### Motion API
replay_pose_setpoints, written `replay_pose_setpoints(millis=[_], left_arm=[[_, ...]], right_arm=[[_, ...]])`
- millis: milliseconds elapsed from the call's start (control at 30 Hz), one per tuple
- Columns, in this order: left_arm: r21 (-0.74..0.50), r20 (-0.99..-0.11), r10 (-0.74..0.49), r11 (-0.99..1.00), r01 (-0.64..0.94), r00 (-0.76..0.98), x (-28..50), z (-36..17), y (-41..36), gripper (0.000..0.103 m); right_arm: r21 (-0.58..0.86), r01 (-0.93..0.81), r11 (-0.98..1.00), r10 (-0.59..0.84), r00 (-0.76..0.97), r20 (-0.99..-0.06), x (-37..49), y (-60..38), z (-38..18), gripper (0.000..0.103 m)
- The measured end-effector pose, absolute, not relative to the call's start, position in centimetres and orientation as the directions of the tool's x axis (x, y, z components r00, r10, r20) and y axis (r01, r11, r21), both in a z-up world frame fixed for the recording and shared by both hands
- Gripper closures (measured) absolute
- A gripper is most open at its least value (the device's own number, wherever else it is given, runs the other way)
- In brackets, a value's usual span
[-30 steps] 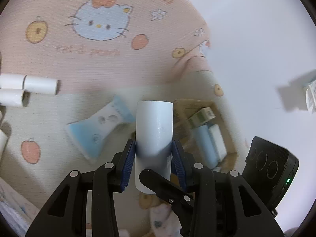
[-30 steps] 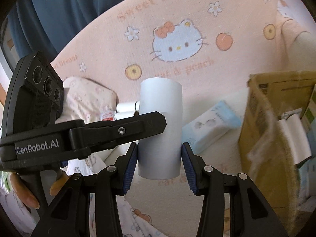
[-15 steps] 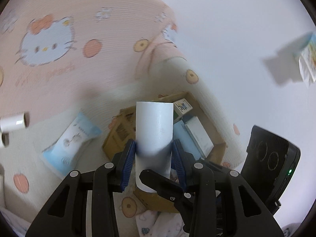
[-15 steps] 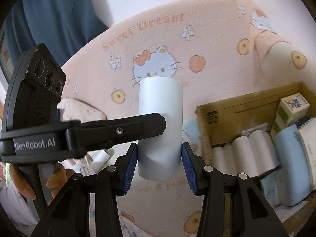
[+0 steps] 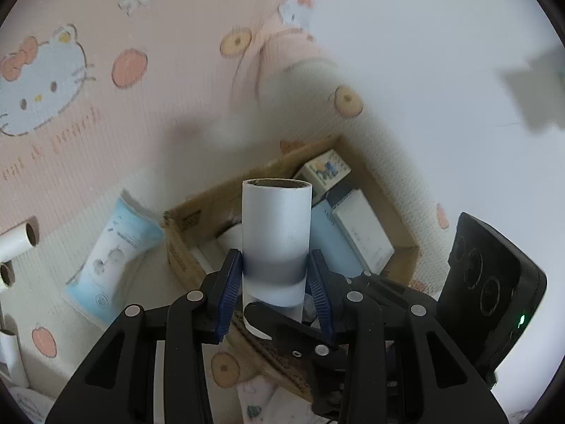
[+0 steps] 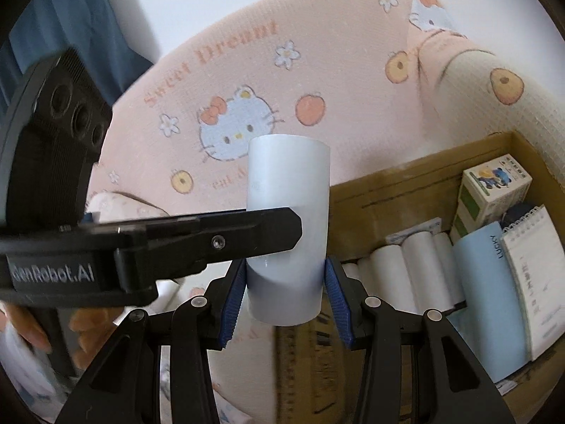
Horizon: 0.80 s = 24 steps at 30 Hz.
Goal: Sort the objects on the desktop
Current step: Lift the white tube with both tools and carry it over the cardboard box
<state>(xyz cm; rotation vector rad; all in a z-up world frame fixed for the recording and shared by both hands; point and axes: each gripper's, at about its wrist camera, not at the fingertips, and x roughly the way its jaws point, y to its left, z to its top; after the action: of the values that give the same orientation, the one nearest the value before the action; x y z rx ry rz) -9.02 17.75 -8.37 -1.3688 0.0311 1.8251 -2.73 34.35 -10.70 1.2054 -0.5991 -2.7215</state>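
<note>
My left gripper [image 5: 275,284] is shut on a white paper roll [image 5: 276,233], held upright above the near edge of a cardboard box [image 5: 180,233]. My right gripper [image 6: 285,295] is shut on another white roll [image 6: 287,219], held upright just left of the same box [image 6: 385,208]. The box holds several white rolls [image 6: 406,268], a blue pack [image 6: 483,282], a notepad [image 6: 533,275] and a small carton [image 6: 494,180]. The left gripper's body [image 6: 148,240] crosses in front of the right roll.
A blue tissue pack [image 5: 113,258] lies on the Hello Kitty blanket [image 5: 88,70] left of the box. Loose white rolls [image 5: 17,243] lie at the far left. A white wall [image 5: 441,70] rises behind the box. The right gripper's camera body [image 5: 494,289] sits at right.
Both grippers have swung right with their rolls. The box has come from the right edge of view to beneath and beside the held rolls; its contents now show.
</note>
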Motion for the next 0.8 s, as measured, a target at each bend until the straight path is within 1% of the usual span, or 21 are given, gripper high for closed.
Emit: replay_pose_setpoints(millis=[133, 300, 467, 567, 700, 800], left_arm=[[-0.388, -0.860, 0.509, -0.672, -0.631, -0.014, -9.4, -9.3, 20.5, 0.061], [-0.299, -0.932, 0.361, -0.694, -0.655, 0.043, -9.7, -11.3, 24.0, 0.061], [-0.204, -0.973, 0.220, -0.708, -0.676, 0.063, -9.7, -13.7, 26.3, 0.061], [-0.185, -0.980, 0.187, -0.712, -0.678, 0.071, -10.0, -14.9, 26.9, 0.061], [-0.215, -0.976, 0.179, -0.744, -0.632, 0.122, -11.1, -16.0, 26.7, 0.061], [-0.233, -0.972, 0.165, -0.775, -0.588, 0.168, -11.9, -16.8, 26.0, 0.061]], right_arm=[[0.391, -0.072, -0.918, -0.258, -0.641, -0.723, -3.3, 35.9, -11.7, 0.061], [0.462, -0.100, -0.881, -0.329, -0.573, -0.751, -4.1, 38.4, -13.9, 0.061], [0.496, -0.144, -0.856, -0.370, -0.499, -0.784, -5.2, 39.7, -16.4, 0.061], [0.546, -0.182, -0.817, -0.427, -0.446, -0.787, -6.1, 40.7, -18.2, 0.061], [0.575, -0.221, -0.788, -0.453, -0.424, -0.784, -6.7, 41.7, -19.2, 0.061], [0.567, -0.210, -0.796, -0.464, -0.391, -0.795, -7.3, 41.6, -19.5, 0.061]])
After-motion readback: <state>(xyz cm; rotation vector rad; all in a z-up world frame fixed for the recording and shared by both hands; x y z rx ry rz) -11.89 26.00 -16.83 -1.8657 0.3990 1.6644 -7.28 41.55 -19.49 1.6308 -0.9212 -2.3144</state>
